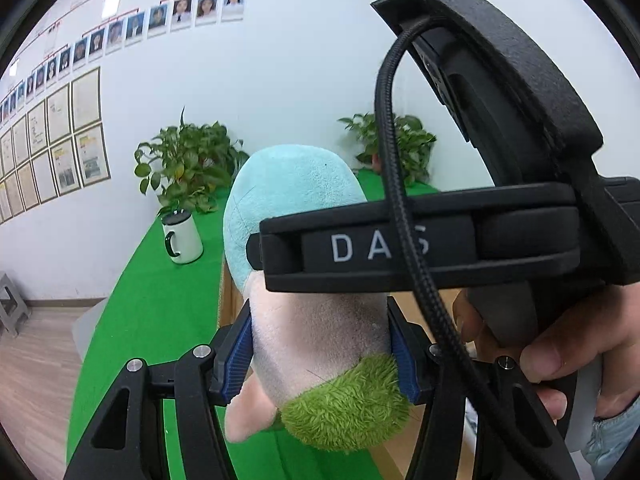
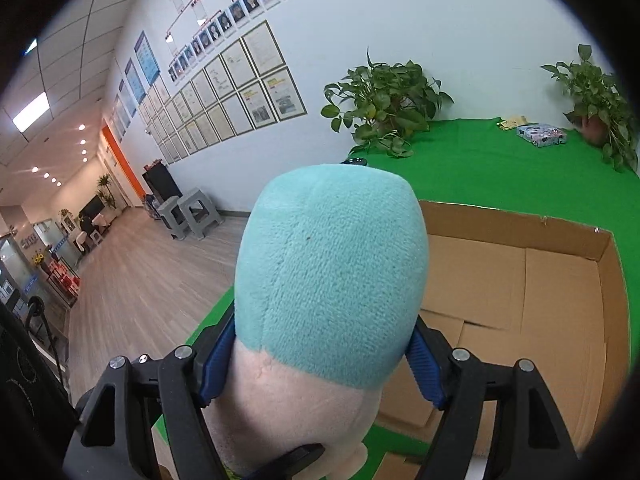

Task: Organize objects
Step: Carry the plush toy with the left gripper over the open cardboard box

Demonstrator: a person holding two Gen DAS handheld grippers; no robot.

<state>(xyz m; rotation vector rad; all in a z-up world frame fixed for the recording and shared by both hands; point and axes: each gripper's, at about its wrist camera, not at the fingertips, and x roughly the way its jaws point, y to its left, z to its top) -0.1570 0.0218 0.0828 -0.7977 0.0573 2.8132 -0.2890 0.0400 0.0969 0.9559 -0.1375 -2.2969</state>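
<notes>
A plush toy (image 1: 316, 336) with a teal head, pale pink body and a green furry patch is held between both grippers. My left gripper (image 1: 320, 356) is shut on its pink body. My right gripper (image 2: 320, 364) is shut on it where the teal head (image 2: 332, 276) meets the pink body. The right gripper's black body (image 1: 420, 244), marked DAS, crosses the left wrist view just above the toy. An open cardboard box (image 2: 600, 252) lies on the green table (image 2: 500, 168) right of the toy and below it.
A white mug with a black lid (image 1: 182, 238) stands on the green table (image 1: 160, 300) beside a potted plant (image 1: 188, 164). Another plant (image 2: 596, 108), a small patterned packet (image 2: 540, 135) and a yellow item (image 2: 512, 123) sit at the far edge. Grey stools (image 2: 188, 216) stand on the floor.
</notes>
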